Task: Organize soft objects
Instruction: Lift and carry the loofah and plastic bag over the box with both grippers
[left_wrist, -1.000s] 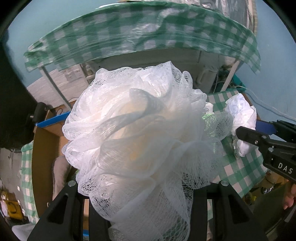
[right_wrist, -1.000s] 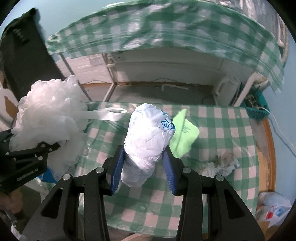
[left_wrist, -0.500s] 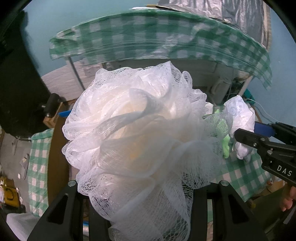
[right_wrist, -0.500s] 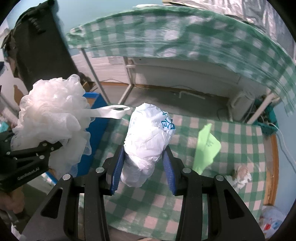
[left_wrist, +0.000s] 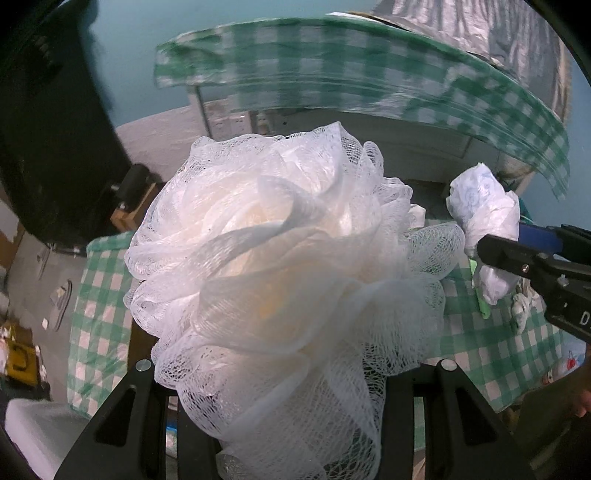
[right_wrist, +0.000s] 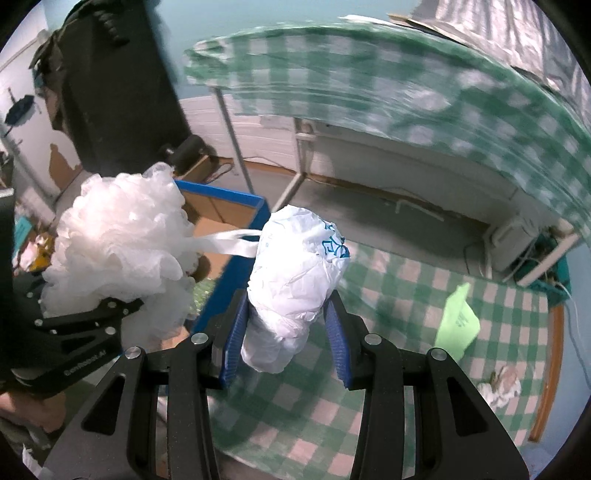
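Both hands are carrying soft things toward the box with the blue rim (right_wrist: 236, 199) at the left side of the desk (right_wrist: 498, 306). That looks like the place to drop them, though the view is smeared and I can only see one corner of the box.

To do this step well, each bundle should be right over the open box before it is let go. These things are light and puffy, so they can catch on the pads or float sideways. It is best to go low, open slowly, and do one hand at a time so the two bundles do not bump.

The left tongs (left_wrist: 295, 384) are closed on the white net bath puff (left_wrist: 288, 266). The puff is gripped at its bottom and billows up and out over both fingers, hiding the tips. Its white ribbon loop (right_wrist: 225, 243) sticks out to the right and touches the other bundle.

The right tongs (right_wrist: 286, 332) squeeze the white plastic bag (right_wrist: 295, 280), which is scrunched into a roll with blue print. The blue pads (right_wrist: 232, 343) press its lower half, and the top stands up above them. The bag hangs over the desk, just beside the box rim.

A green cloth (right_wrist: 458, 321) and a crumpled wad (right_wrist: 502, 384) are left lying on the checked desk, well apart from both tongs.
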